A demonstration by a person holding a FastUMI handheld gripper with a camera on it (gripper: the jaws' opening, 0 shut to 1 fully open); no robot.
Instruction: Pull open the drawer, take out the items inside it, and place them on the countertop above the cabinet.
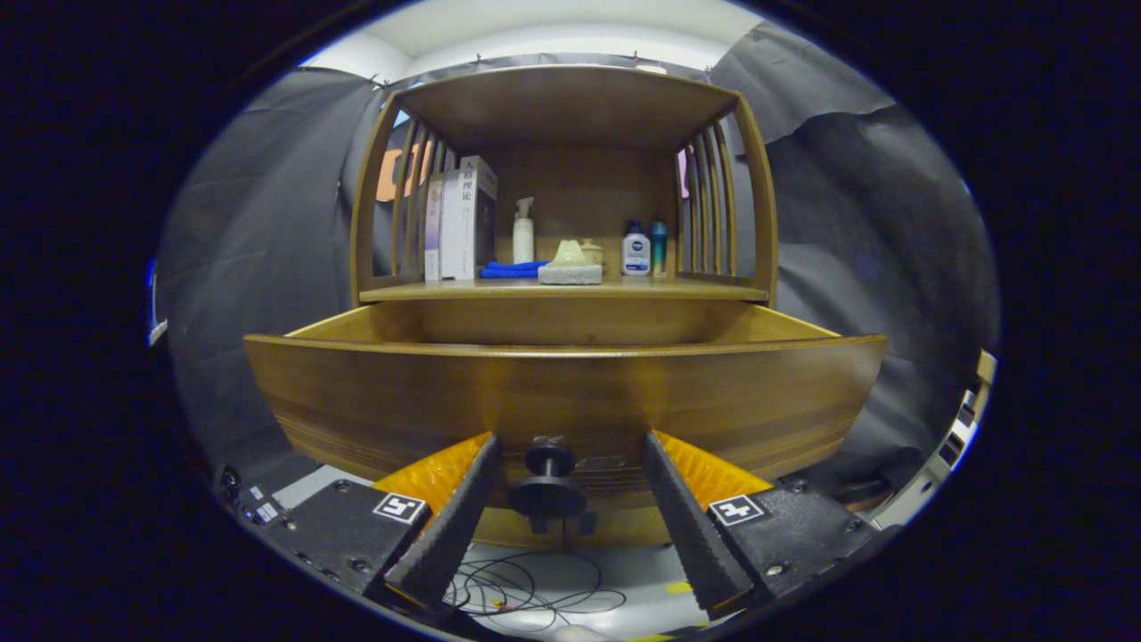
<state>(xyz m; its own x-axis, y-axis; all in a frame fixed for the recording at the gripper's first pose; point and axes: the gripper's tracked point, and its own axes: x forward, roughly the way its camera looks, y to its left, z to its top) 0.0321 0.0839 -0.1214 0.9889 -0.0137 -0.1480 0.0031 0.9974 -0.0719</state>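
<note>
Gripper (566,499) fingers spread wide, straddling the round knob (547,489) without touching it; knob sits between them, stem pointing back at the camera. Wooden drawer (570,392) stands pulled out beneath the countertop (499,291); its contents lie hidden behind the front panel

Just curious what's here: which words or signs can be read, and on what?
"人格理论": spine of the white book.
Blue-capped bottle, label: too small to read.
Thinner book, spine: too blurred.
Gripper, open either side of the drawer knob: square patterned tags, no words.
</note>
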